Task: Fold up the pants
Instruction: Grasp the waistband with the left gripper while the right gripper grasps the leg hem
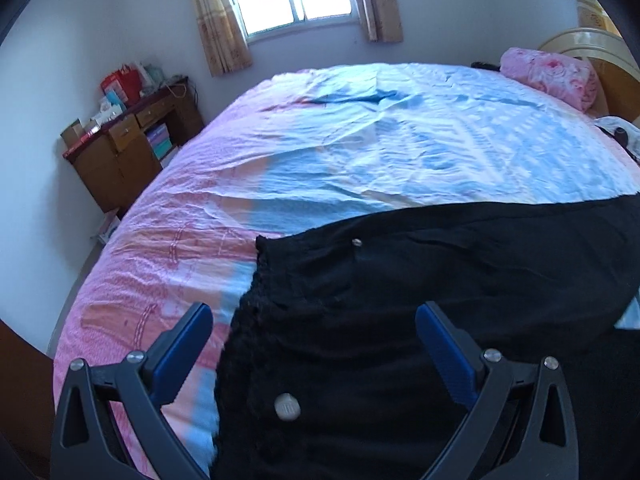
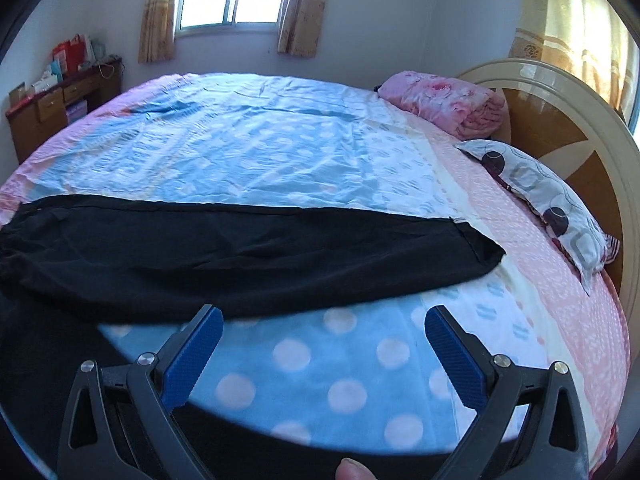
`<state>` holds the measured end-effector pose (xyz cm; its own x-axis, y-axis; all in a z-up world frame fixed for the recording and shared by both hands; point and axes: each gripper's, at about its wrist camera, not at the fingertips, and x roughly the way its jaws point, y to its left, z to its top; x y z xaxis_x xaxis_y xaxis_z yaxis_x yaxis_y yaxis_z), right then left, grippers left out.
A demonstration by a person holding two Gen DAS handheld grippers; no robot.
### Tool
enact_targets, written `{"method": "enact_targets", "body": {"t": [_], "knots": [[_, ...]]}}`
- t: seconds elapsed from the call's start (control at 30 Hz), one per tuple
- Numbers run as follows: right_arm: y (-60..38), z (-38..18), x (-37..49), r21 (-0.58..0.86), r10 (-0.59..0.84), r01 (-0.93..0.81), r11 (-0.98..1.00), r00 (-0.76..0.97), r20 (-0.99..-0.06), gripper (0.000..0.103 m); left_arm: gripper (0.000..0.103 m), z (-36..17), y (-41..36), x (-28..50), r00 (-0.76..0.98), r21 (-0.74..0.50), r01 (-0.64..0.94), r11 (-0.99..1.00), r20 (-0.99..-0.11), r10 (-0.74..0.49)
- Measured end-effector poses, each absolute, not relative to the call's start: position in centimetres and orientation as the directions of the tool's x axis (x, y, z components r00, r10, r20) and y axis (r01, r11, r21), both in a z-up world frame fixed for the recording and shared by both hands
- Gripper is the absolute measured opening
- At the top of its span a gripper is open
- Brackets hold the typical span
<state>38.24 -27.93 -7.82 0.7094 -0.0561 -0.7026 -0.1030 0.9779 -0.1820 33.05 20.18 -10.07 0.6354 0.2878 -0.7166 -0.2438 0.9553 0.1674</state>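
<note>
Black pants [image 1: 420,300] lie flat on the bed. In the left wrist view the gathered waistband end is at the left, with a small round tag [image 1: 286,406] near the front. My left gripper [image 1: 314,320] is open and empty, hovering just above the waist area. In the right wrist view one pant leg [image 2: 240,252] stretches across the bed, its hem at the right [image 2: 478,248]. My right gripper [image 2: 322,324] is open and empty, above the blue dotted sheet just in front of that leg.
The bed has a blue and pink sheet [image 2: 260,152]. A rolled pink blanket [image 2: 444,100] and a patterned pillow [image 2: 540,184] lie by the wooden headboard [image 2: 572,120]. A wooden desk with clutter [image 1: 120,144] stands at the left wall under the window.
</note>
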Motion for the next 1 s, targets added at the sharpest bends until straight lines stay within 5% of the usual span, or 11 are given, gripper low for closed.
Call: {"method": "enact_targets", "body": {"t": [0.27, 0.4, 0.6, 1.0], "knots": [[-30.0, -8.9, 41.6, -0.196, -0.098, -0.069, 0.978, 0.681, -0.726, 0.102, 0.102, -12.1, 27.1, 38.0, 0.573, -0.068, -0.245, 0.967, -0.815, 0.088], [-31.7, -9.8, 42.7, -0.19, -0.112, -0.047, 0.981, 0.662, -0.741, 0.102, 0.094, -13.3, 28.6, 39.5, 0.559, -0.151, -0.252, 0.956, -0.829, 0.016], [-34.5, -10.0, 43.9, -0.15, -0.104, -0.014, 0.989, 0.654, -0.749, 0.102, 0.071, -15.1, 27.6, 42.7, 0.513, -0.107, -0.21, 0.972, -0.858, 0.017], [-46.7, -8.6, 49.6, -0.012, -0.127, 0.187, 0.982, 0.619, -0.775, 0.098, 0.045, -16.4, 27.9, 44.0, 0.49, -0.051, -0.175, 0.983, -0.871, 0.042]]}}
